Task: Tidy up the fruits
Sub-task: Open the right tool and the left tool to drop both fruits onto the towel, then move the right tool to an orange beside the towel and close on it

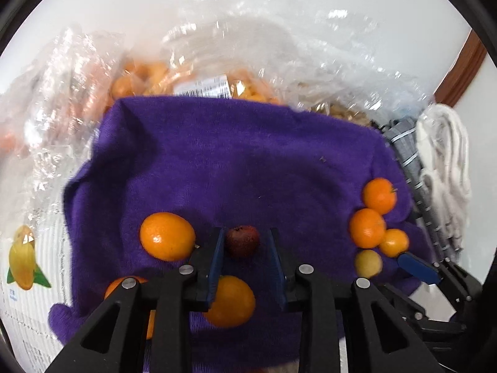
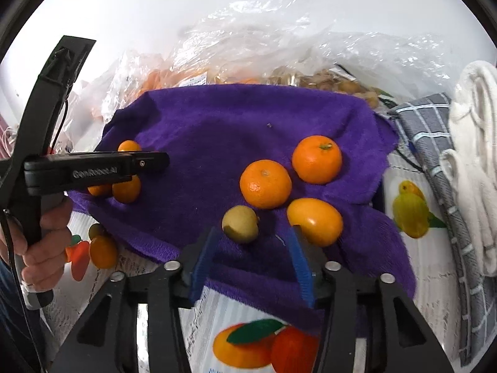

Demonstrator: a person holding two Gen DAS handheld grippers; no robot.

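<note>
A purple towel (image 1: 236, 161) holds loose fruit. My left gripper (image 1: 245, 242) is open, its blue pads on either side of a small dark red fruit (image 1: 241, 240), not touching it. An orange kumquat (image 1: 167, 240) lies to its left and another (image 1: 231, 301) lies under the fingers. At the right lie two mandarins (image 1: 379, 195), a kumquat and a pale yellow fruit (image 1: 368, 263). My right gripper (image 2: 253, 242) is open just before the pale yellow fruit (image 2: 240, 223), with a kumquat (image 2: 315, 225) at its right finger and two mandarins (image 2: 265, 183) beyond.
Clear plastic bags of fruit (image 1: 198, 71) pile up behind the towel. A grey checked cloth (image 2: 431, 143) and white towel (image 2: 475, 161) lie at the right. A printed fruit mat (image 2: 410, 211) lies under everything. The left gripper's body (image 2: 93, 171) and hand sit at the left.
</note>
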